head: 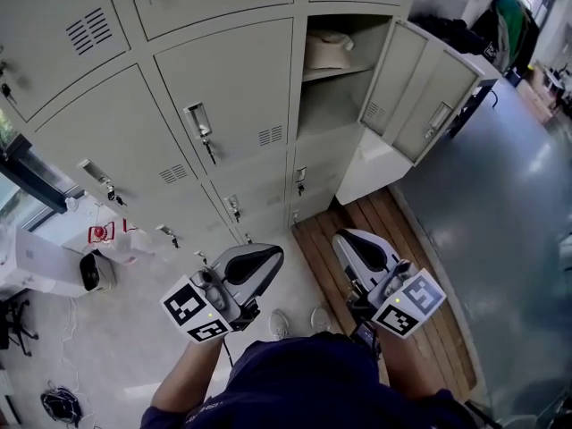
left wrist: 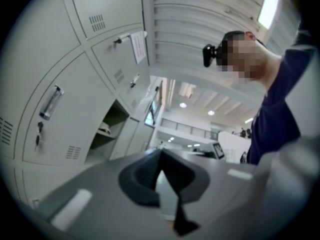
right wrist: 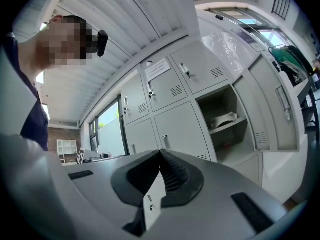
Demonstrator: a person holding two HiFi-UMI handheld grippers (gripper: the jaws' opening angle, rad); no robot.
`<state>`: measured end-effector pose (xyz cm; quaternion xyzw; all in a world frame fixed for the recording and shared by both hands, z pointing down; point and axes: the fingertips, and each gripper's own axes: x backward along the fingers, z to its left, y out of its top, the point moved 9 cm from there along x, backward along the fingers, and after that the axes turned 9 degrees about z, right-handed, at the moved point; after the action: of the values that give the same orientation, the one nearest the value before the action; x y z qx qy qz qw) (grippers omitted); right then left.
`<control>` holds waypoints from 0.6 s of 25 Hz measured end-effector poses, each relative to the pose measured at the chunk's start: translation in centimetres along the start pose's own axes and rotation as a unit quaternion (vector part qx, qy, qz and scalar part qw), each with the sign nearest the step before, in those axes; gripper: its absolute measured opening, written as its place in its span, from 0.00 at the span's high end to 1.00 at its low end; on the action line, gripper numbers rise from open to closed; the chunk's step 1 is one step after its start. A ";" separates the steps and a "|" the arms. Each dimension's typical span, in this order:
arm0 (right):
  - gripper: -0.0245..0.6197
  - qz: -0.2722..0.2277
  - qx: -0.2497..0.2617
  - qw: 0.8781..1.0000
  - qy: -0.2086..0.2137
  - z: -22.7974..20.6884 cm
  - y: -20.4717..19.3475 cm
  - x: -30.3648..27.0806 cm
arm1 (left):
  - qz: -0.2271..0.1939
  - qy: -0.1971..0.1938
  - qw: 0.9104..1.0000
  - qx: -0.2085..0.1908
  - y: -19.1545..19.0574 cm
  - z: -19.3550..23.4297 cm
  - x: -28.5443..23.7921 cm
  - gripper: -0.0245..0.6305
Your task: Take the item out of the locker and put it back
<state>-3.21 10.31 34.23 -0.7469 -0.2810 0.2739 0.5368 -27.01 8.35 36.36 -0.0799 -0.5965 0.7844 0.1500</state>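
In the head view our left claw (head: 260, 259) and right claw (head: 354, 244) hang well short of the open locker (head: 332, 114), its item (head: 327, 50) on the shelf (head: 338, 71) ahead. Left gripper view: jaws together, empty, item (left wrist: 104, 130) up-left. Right gripper view: the same (item (right wrist: 223, 119) up-right). We judge this the approach; next, reach in and part one claw.

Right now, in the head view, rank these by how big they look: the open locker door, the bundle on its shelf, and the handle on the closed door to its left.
1. open door, by far the largest.
2. bundle on the shelf.
3. handle, narrower than the bundle, so smallest.
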 end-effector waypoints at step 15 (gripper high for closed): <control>0.95 -0.011 -0.013 1.000 0.021 -3.3 -0.2 6.6 | 0.017 0.014 1.000 0.003 -1.1 -4.6 -5.5 0.96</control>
<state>3.70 12.95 34.59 -0.7566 -0.2810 0.2484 0.5356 -20.27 10.96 35.86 -0.1003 -0.5903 0.7876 0.1455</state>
